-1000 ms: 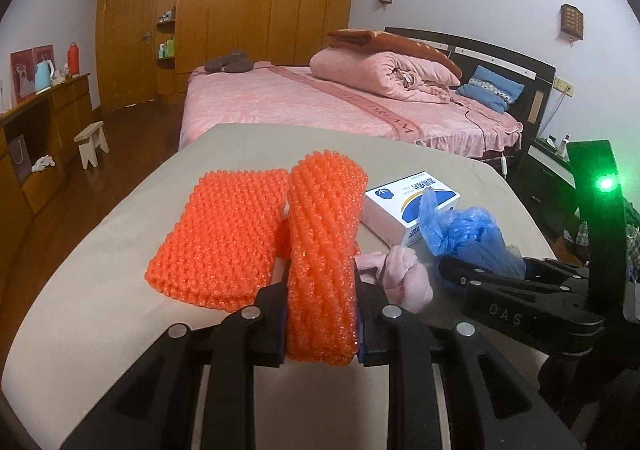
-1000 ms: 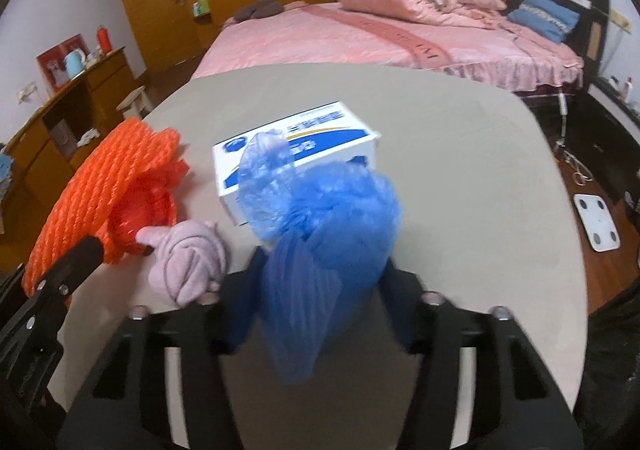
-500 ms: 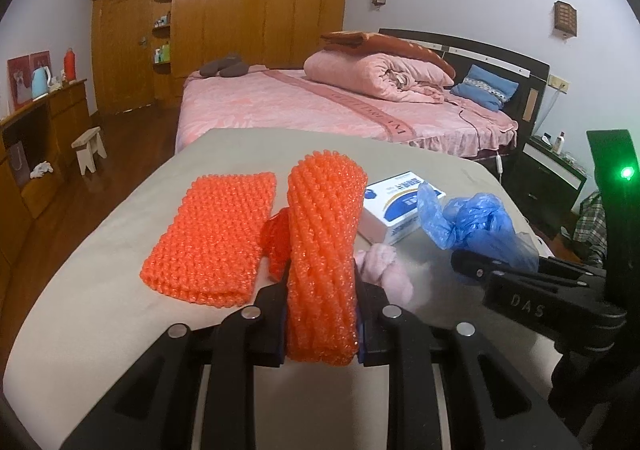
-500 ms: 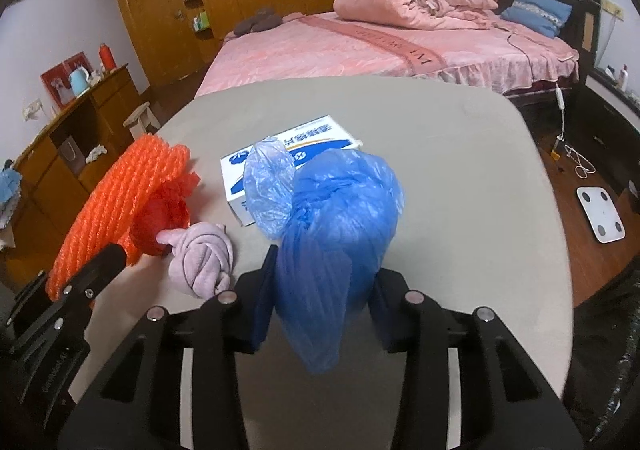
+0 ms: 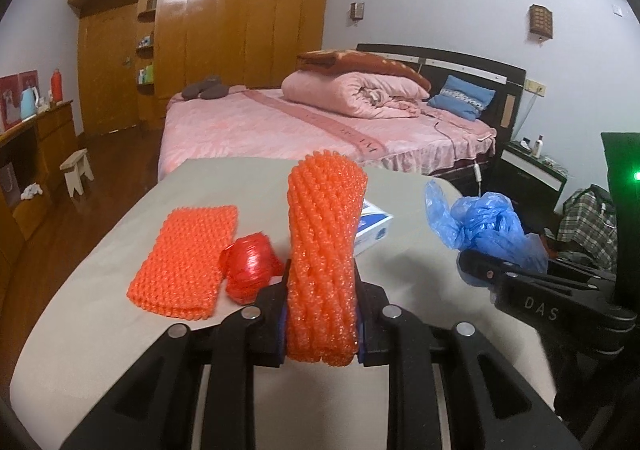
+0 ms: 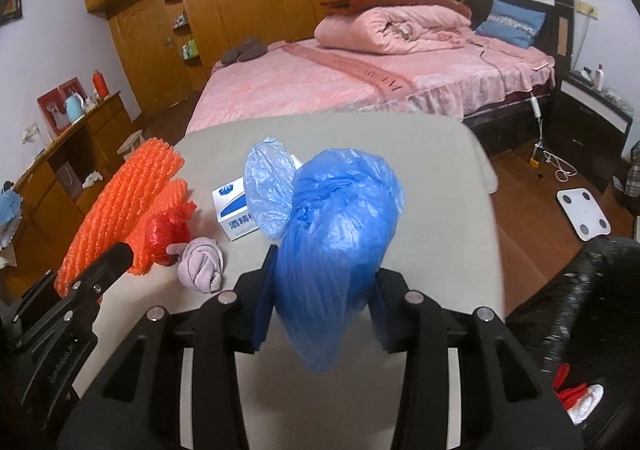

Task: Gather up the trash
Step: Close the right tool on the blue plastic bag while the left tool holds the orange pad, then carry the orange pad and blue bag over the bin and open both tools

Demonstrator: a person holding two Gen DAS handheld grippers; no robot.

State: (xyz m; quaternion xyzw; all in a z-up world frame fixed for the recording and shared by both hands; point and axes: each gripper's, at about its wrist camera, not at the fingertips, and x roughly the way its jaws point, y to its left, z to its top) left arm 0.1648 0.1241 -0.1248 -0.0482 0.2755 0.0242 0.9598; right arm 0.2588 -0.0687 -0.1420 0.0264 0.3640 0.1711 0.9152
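Beyond a pink bed (image 5: pixel 312 126) and wooden wardrobe, a grey table (image 5: pixel 100 310) holds an orange foam net (image 5: pixel 186 260), a red plastic wad (image 5: pixel 250 270), a white box (image 6: pixel 236 210) and a pink cloth knot (image 6: pixel 202 266). Above its near edge, the left gripper (image 5: pixel 322 314) is clamped on a rolled orange foam sleeve (image 5: pixel 324 250). At right, the right gripper (image 6: pixel 324 314) squeezes a blue plastic bag (image 6: pixel 336 234).

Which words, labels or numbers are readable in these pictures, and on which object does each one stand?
"DAS": white letters on the black body of the right gripper, seen from the left wrist.
"酒精": white characters on the blue side of the white and blue cardboard box; the following characters are hidden.
Embossed lettering on the black body of the left gripper: too faint to read.
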